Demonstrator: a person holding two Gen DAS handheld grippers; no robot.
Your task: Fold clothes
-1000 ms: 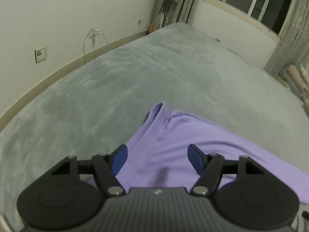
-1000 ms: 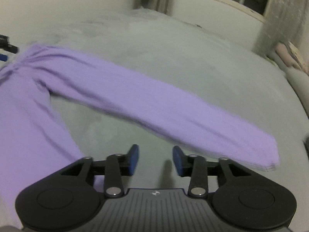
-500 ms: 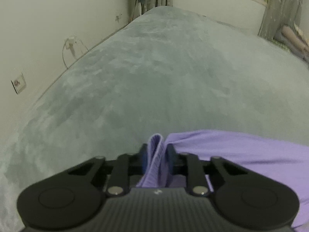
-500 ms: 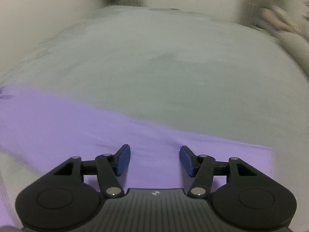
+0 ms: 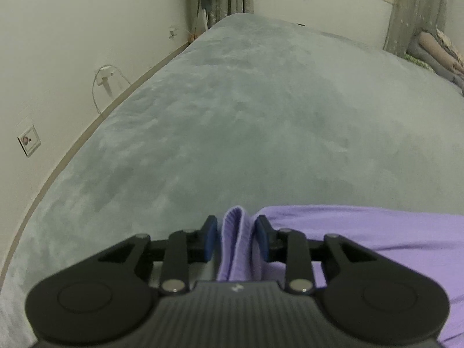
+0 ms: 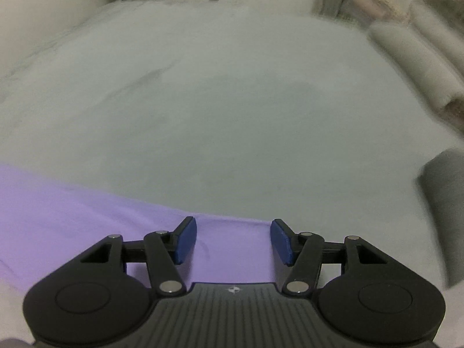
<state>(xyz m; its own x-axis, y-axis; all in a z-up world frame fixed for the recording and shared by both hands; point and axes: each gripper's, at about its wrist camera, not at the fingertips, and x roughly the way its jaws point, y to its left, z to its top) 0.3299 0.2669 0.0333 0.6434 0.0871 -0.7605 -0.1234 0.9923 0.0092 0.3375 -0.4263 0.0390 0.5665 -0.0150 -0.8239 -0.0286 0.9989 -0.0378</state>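
A purple garment (image 5: 377, 240) lies flat on the grey bed cover (image 5: 261, 116). One raised fold of its edge (image 5: 233, 232) stands between the blue pads of my left gripper (image 5: 236, 239). Those jaws are opening, and a gap shows between the left pad and the cloth. In the right wrist view the garment's long narrow part (image 6: 72, 217) runs in from the left and ends just under my right gripper (image 6: 233, 242). That gripper is open above the cloth's end and holds nothing.
A wall with a socket (image 5: 28, 142) and a hanging cable (image 5: 105, 79) borders the bed on the left. Curtains (image 5: 411, 8) and rolled bedding (image 6: 414, 66) stand at the far right. A grey object (image 6: 443, 217) lies near the right gripper.
The left gripper closed around the garment's raised fold, then its pads parted a little. The right gripper travelled along the purple strip to its end and opened slightly wider.
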